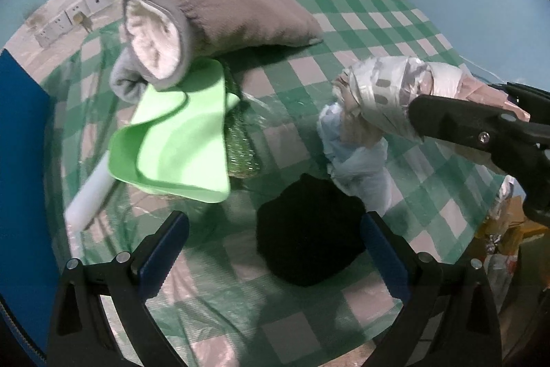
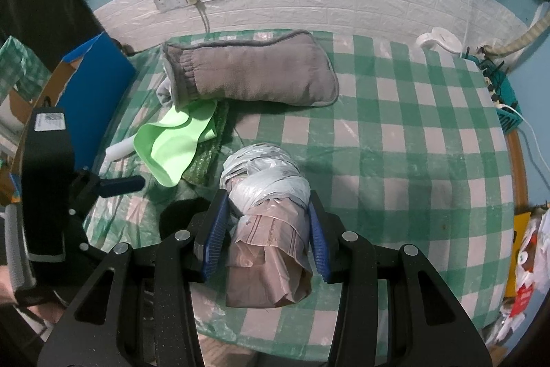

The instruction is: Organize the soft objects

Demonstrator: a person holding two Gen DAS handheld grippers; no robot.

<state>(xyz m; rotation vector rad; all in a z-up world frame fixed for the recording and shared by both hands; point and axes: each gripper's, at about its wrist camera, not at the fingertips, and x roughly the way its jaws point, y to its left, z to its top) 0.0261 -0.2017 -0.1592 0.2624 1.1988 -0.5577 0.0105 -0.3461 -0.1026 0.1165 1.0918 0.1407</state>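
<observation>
While your right tool [image 2: 266, 243] stays out of the tidying pile, its blue pads are clamped on a wrapped plastic bundle [image 2: 266, 229], silver bags at the far end and pinkish ones nearer you, held above the counter [image 2: 395, 160] toward its near edge. Your left tool [image 1: 275, 250] stands apart with nothing between its pads, poised over a black soft lump [image 1: 309, 229] at the near edge. Farther out, by the left edge, a green cloth [image 1: 178, 140] lies partly under a grey mitt [image 2: 254, 71] that reaches toward the far edge. You seem mid-carry with the bundle; next, choose its spot beside the pile and lower it before letting go, while the left tool closes squarely on the black lump.
</observation>
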